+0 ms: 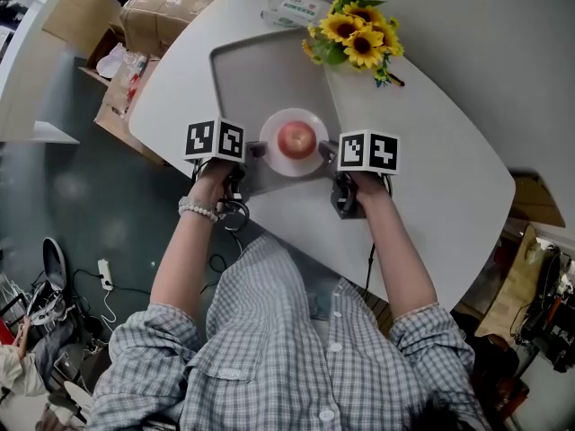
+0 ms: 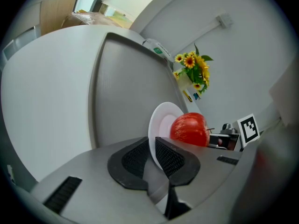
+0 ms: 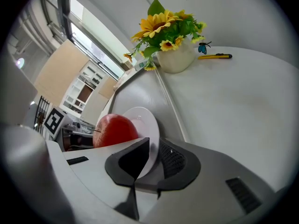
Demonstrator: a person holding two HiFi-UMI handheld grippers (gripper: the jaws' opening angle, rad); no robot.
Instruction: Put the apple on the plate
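Currently, listed view by view.

Head view: you hold the left gripper [image 1: 256, 151] and the right gripper [image 1: 329, 151] at opposite sides of the white plate [image 1: 274, 157]. The red apple [image 1: 296, 138] sits at the plate's centre. The plate is over the near end of the grey mat [image 1: 252, 70], towards the near edge of the white table [image 1: 431, 178]. Sunflowers [image 1: 358, 34] stand at the table's far edge. A cardboard box [image 1: 171, 3] lies off the far left corner.

Left gripper view: your jaws are only narrowly apart and clamp the plate's rim, one ribbed pad on each face. The apple rests on the plate just beyond the jaws. The other gripper's marker cube [image 2: 248, 129] shows behind it.

Right gripper view: your jaws are likewise nearly together and pinch the opposite rim of the plate between both pads. The apple lies just past them on the plate. A yellow-handled tool [image 3: 214, 56] lies on the table beside the sunflowers' white pot [image 3: 176, 59].
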